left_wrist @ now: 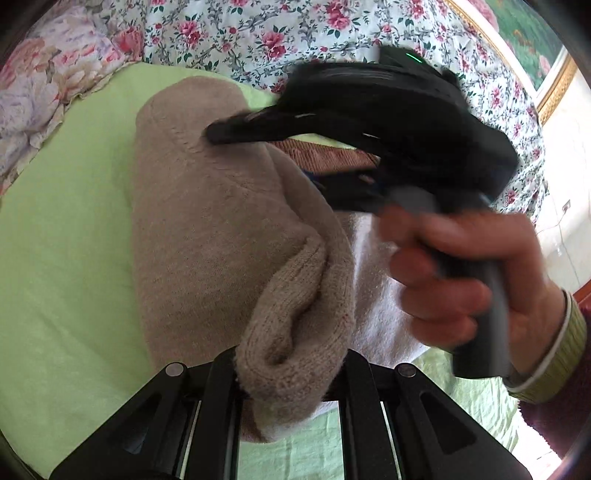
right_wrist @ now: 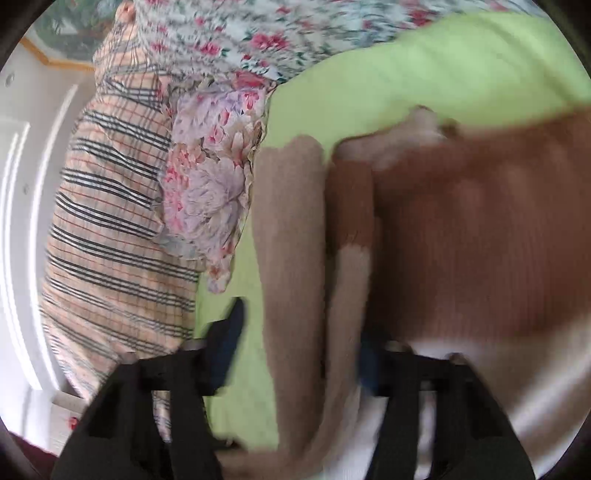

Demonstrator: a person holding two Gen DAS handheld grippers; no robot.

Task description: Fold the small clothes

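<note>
A beige knit sweater (left_wrist: 207, 221) with brown (right_wrist: 480, 240) and white (left_wrist: 373, 288) parts lies on a light green sheet (left_wrist: 62, 240). My left gripper (left_wrist: 291, 369) is shut on its rolled beige cuff (left_wrist: 291, 343), which bulges up between the fingers. A hand (left_wrist: 461, 266) holds my right gripper (left_wrist: 218, 133), whose tips touch the far end of the beige body. In the blurred right wrist view the right gripper (right_wrist: 297, 350) straddles a long beige sleeve (right_wrist: 291, 240). A strip of green sheet shows between its left finger (right_wrist: 225, 339) and the sleeve, so its jaws stand open.
A floral quilt (left_wrist: 258, 33) lies bunched along the far side of the bed. A checked fabric (right_wrist: 110, 221) and a pale floral cloth (right_wrist: 207, 192) lie at the left in the right wrist view. A white wall and a gold picture frame (left_wrist: 554, 88) stand beyond.
</note>
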